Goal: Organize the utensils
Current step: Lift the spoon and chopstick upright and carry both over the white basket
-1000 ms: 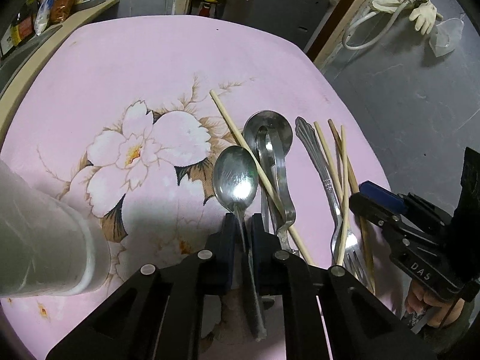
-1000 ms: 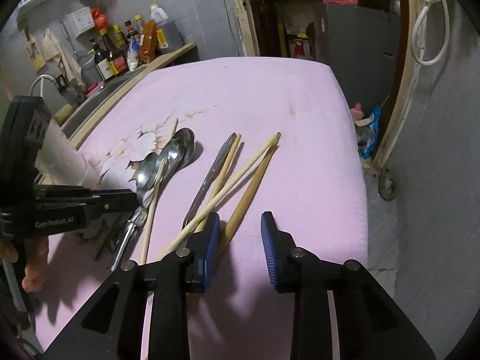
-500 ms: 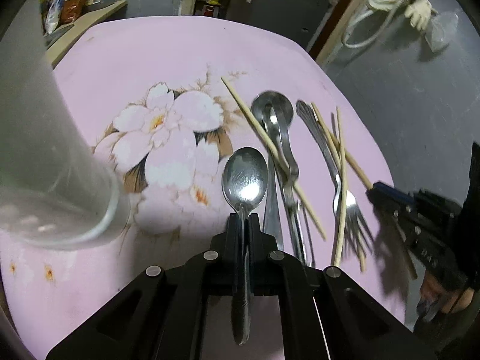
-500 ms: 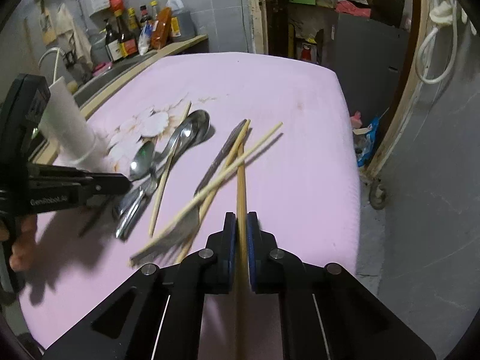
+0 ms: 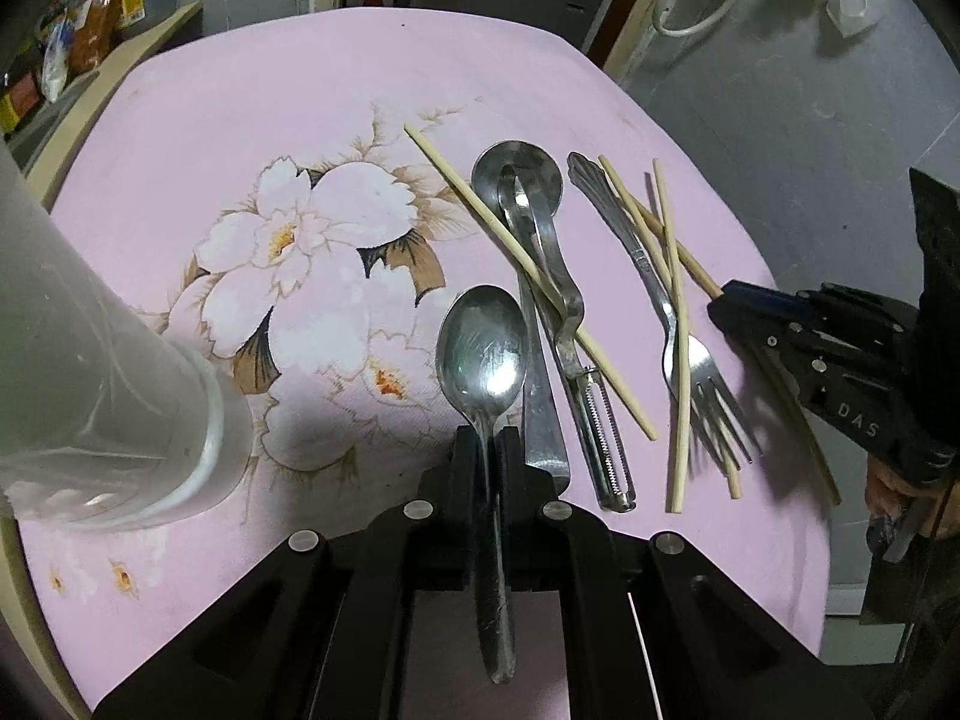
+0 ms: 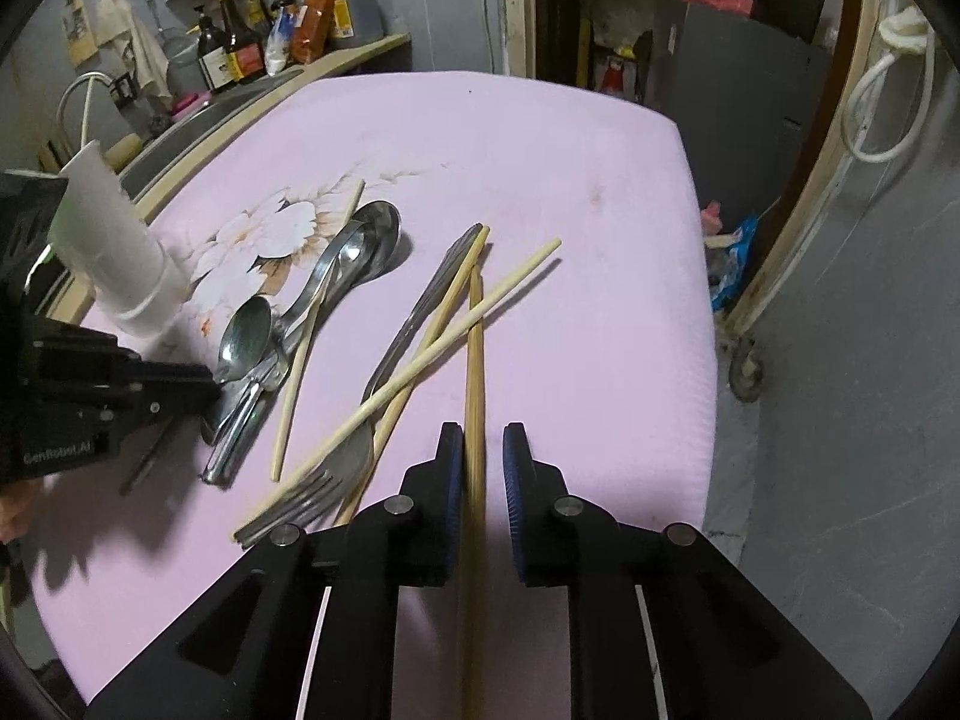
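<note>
the left gripper (image 5: 486,444) is clamped on the neck of a spoon (image 5: 483,354), its bowl pointing away over the pink cloth (image 5: 300,90) and its handle running back between the fingers. the right gripper (image 6: 483,462) has a brown chopstick (image 6: 475,360) between its jaws; they have just been opening a little, and now a gap shows on the right side of the stick, which lies against the left pad, so the pads no longer squeeze it. just right of the spoon lie a knife (image 5: 540,408), a peeler (image 5: 591,396) and a ladle (image 5: 519,180), with a pale chopstick (image 5: 522,258) slanting across them. farther right a fork (image 5: 690,354) lies under two more pale chopsticks (image 5: 675,312), its tines toward the near edge. a white cup (image 5: 90,360) stands at the left of the cloth, on the flower print (image 5: 312,240). bottles (image 6: 240,42) line a shelf behind, seen from the right wrist.
</note>
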A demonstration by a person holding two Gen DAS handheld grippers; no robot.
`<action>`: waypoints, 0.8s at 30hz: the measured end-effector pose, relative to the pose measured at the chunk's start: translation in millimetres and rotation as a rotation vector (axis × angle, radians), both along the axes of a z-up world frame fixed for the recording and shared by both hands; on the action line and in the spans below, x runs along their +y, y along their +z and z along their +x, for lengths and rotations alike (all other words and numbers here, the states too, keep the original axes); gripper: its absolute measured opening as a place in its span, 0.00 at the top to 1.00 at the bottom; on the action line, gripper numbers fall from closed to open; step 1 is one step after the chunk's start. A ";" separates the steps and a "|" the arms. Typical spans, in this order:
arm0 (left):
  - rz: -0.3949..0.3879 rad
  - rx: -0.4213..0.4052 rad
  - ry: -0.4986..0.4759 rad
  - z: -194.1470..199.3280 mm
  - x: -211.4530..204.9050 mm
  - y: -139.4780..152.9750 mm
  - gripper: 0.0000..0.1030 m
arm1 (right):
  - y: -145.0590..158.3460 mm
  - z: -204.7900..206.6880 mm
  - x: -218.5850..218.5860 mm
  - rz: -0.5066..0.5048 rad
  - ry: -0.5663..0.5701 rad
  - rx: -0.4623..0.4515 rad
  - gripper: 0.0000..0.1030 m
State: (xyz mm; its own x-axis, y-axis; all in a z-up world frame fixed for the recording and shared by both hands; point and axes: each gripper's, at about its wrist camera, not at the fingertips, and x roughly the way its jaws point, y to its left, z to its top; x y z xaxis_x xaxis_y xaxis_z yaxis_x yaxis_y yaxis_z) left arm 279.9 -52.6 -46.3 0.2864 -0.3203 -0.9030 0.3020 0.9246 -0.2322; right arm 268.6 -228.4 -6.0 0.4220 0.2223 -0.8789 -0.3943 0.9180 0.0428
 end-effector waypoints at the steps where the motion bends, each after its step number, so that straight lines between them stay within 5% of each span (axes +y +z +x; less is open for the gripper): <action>1: -0.013 0.003 0.007 0.4 1.4 -1.0 0.97 | 0.4 0.1 -0.9 0.014 -0.001 0.012 0.92; 7: -0.102 -0.021 0.066 -25.8 20.0 2.1 0.97 | 2.8 -16.1 -22.5 0.212 -0.085 0.107 0.95; 12: -0.163 -0.095 0.105 -61.2 32.8 8.4 0.97 | 10.0 -51.4 -34.8 0.324 -0.137 0.089 0.95; 17: -0.159 -0.289 0.151 -87.9 33.1 28.1 0.97 | 31.0 -91.8 -28.7 0.361 -0.151 -0.113 0.95; 24: -0.123 -0.628 0.186 -120.9 28.3 67.1 0.97 | 58.4 -137.0 6.6 0.330 -0.112 -0.539 0.95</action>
State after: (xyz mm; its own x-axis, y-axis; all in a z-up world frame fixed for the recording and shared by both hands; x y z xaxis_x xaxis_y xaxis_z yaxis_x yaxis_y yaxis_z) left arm 159.0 -24.3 20.8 0.8064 -0.3048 -0.5068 0.2525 0.9524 -0.1710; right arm 131.7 -221.8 52.4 0.8219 0.3736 -0.4299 -0.3418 0.9273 0.1524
